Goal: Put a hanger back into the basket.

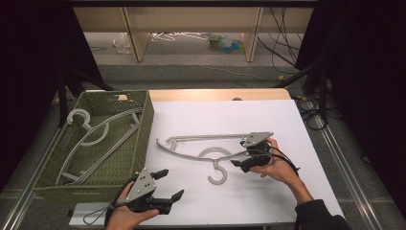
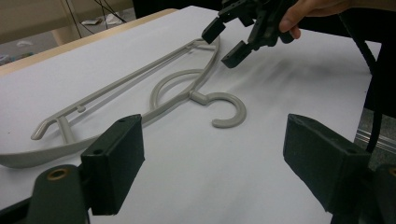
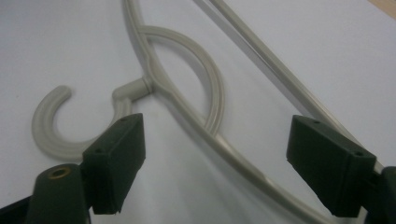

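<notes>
A grey plastic hanger (image 1: pixel 191 157) lies flat on the white sheet in the middle of the table, its hook (image 1: pixel 219 178) pointing toward the person. My right gripper (image 1: pixel 241 153) is at the hanger's right end, open, with its jaws on either side of the curved arm and not pressing on it. In the right gripper view the hanger (image 3: pixel 140 87) runs between the wide jaws of that gripper (image 3: pixel 219 163). My left gripper (image 1: pixel 173 183) stands open and empty at the front left. In the left gripper view it (image 2: pixel 210 163) faces the hanger (image 2: pixel 196 95) and the right gripper (image 2: pixel 223 44).
A green woven basket (image 1: pixel 143 124) stands at the left of the table and holds other grey hangers (image 1: pixel 91 139). The white sheet (image 1: pixel 268 115) covers most of the tabletop. Shelving and cables are on the floor beyond the far edge.
</notes>
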